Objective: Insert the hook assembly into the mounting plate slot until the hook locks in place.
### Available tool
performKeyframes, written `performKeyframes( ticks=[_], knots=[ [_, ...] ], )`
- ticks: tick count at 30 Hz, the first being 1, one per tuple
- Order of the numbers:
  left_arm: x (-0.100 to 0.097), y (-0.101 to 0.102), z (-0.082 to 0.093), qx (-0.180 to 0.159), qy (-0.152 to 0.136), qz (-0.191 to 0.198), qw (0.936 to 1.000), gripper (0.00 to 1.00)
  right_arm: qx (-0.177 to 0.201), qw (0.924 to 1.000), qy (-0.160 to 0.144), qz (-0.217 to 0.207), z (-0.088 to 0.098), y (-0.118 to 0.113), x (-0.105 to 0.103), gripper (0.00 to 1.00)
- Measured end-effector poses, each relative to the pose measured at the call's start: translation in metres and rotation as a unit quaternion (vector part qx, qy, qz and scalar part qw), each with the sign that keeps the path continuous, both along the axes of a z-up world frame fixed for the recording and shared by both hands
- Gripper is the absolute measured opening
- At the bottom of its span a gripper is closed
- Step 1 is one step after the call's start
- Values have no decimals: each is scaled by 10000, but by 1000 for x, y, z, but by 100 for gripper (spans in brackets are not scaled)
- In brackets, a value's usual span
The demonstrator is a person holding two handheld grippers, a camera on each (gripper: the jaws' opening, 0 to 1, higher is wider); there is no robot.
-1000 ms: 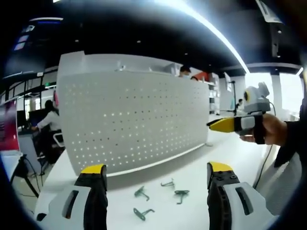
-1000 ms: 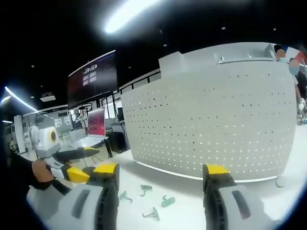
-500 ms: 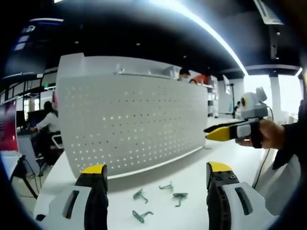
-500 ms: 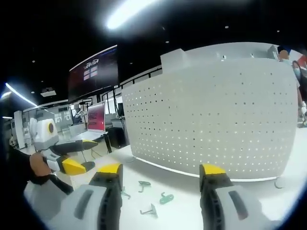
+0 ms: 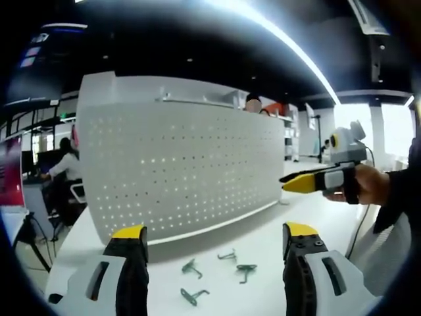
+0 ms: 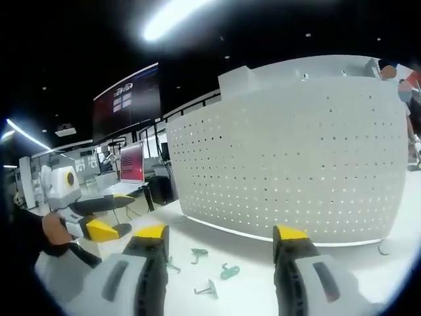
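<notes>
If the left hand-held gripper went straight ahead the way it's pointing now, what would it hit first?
Probably the white perforated panel standing on the table; the green hooks lie lower, likely beneath its line.

My left tongs are pale grey with black jaws capped in yellow; my right tongs wear the same grey, black and yellow. The pegboard panel is white, dotted all over with an even grid of small holes, some glowing where light comes through. The tabletop is plain white. The hooks lying on it are dull teal-green. The ceiling is black, crossed by a bright white light strip. One monitor glows red.
</notes>
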State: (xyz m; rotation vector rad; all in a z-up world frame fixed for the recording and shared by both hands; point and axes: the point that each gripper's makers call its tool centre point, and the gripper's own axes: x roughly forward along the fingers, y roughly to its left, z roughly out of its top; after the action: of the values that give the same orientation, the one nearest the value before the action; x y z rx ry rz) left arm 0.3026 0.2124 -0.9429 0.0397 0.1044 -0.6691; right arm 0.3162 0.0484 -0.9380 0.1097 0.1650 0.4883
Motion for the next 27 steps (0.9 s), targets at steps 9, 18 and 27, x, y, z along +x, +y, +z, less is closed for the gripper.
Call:
performKeyframes(
  ticks=[9,18,27],
  knots=[
    [1,3,3,-51,-31,39,10000,85,0,9999,91,71,-4,3,0,61],
    [1,5,7,-106,-100,75,9999,85,-29,9997,158,166,-6,8,-1,60],
    [1,5,9,-117,-130,75,9998,84,-91,9993,101,343,2,16,1,57]
  ],
)
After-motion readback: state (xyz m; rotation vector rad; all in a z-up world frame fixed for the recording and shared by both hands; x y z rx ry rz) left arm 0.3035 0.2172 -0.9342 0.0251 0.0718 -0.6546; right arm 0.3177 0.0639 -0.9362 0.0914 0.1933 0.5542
